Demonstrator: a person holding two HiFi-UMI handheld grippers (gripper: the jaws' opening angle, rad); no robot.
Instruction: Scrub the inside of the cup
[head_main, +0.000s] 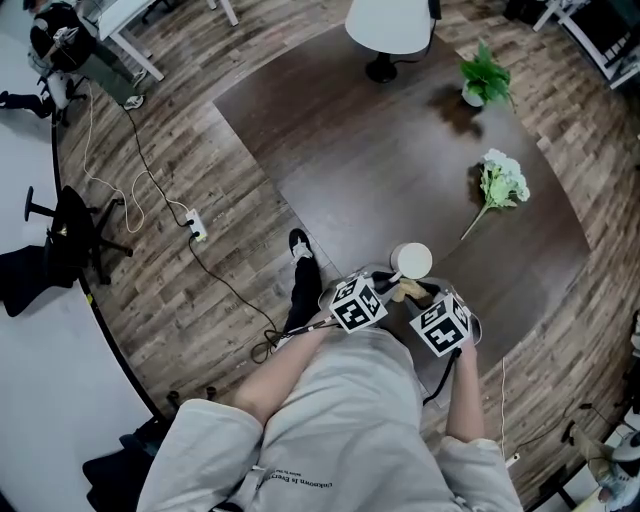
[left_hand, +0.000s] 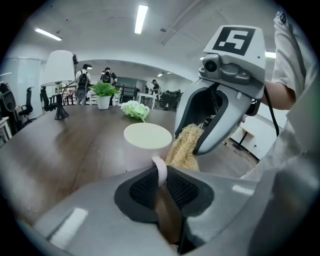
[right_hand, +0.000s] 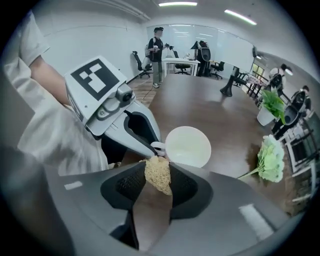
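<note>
The left gripper (left_hand: 161, 175) jaws pinch the thin handle (left_hand: 160, 167) of the white ceramic cup (left_hand: 146, 142), which stands near the edge of the dark wooden surface (left_hand: 75, 145). The right gripper (right_hand: 157, 184) jaws clamp a tan fibrous scrubber (right_hand: 157, 172) just beside the cup. Scrubbing force could twist the cup out of that narrow grip.

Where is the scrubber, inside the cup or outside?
Outside. The scrubber is pinched in the right gripper, beside the cup, not in it.
</note>
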